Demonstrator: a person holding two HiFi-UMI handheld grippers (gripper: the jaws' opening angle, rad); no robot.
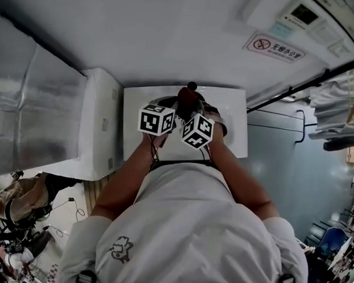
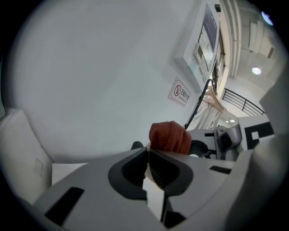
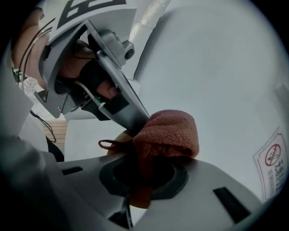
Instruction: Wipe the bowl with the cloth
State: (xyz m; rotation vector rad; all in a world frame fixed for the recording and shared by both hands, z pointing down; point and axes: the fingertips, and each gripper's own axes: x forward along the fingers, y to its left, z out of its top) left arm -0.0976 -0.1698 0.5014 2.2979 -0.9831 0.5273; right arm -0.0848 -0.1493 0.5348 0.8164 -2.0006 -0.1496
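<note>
**Operator:** How does the cloth (image 3: 169,135) handle?

**Spotter:** Soft, light, knitted; your right gripper (image 3: 137,178) has it clamped between its jaws, with a rounded wad poking out in front; it sits above the middle of the table (image 1: 234,107); a loose loop dangles from it, so mind snagging.

**Operator:** And the bowl (image 3: 116,137)?

**Spotter:** Only a tan sliver shows behind the wad, also above the table; I judge it stiff, light and probably slippery; your left gripper (image 2: 148,157) is pinched narrow on a thin pale edge, the rim I think; the rim is the place to hold it.

**Operator:** Anything in the way?

**Spotter:** Your grippers crowd each other; the left one lies right against the wad; a cabinet (image 1: 98,123) stands left of the table and a rod (image 1: 291,92) to its right; both are well apart from your work.
</note>
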